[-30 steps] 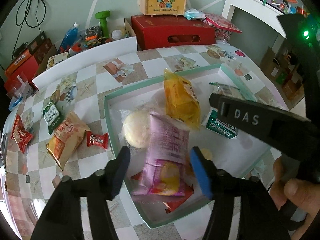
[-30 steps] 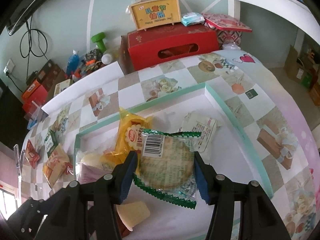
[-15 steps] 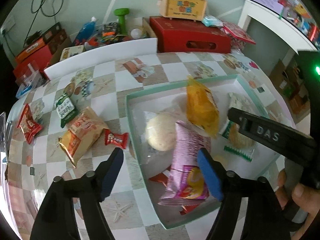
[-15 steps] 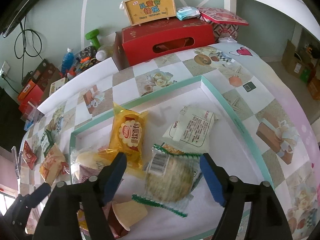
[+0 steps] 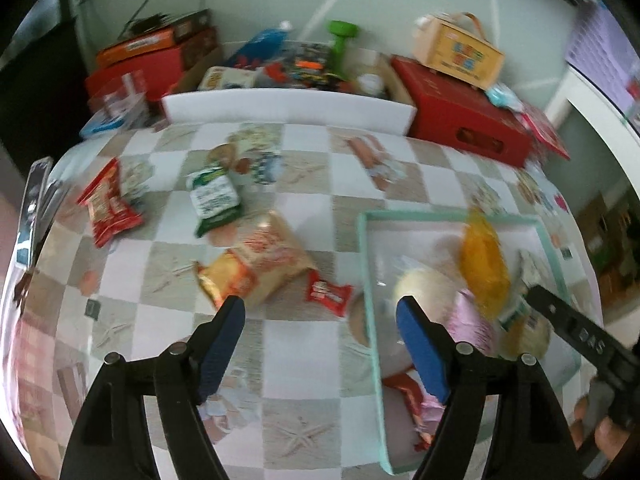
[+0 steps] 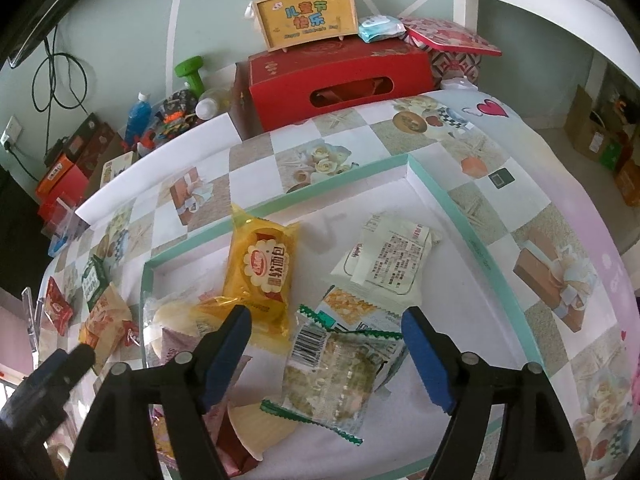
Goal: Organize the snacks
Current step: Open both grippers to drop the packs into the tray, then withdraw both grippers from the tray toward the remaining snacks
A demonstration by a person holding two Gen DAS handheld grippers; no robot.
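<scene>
A teal-rimmed white tray (image 6: 460,216) holds a yellow bread packet (image 6: 260,268), a white packet (image 6: 392,260) and a green-edged cracker packet (image 6: 336,376). My right gripper (image 6: 326,314) stands open over the cracker packet, pads clear of it. My left gripper (image 5: 320,308) hangs over the checked tablecloth left of the tray rim (image 5: 366,264), its jaws opening with nothing between them. Just ahead lie a small red candy (image 5: 326,292) and a tan-orange packet (image 5: 260,264). Farther left are a green-white packet (image 5: 214,196) and a red packet (image 5: 108,204). A pink packet (image 5: 472,328) rests in the tray.
A red box (image 6: 340,76) with a yellow carry box (image 6: 308,12) on top stands at the table's back. A white board (image 5: 288,110) lines the far edge, with a bottle, a dumbbell and cartons behind. A hand (image 5: 600,436) holds the right gripper.
The left gripper let go of the pink packet in the tray and swung left over the tablecloth. The right gripper opened, and the cracker packet dropped flat into the tray.
</scene>
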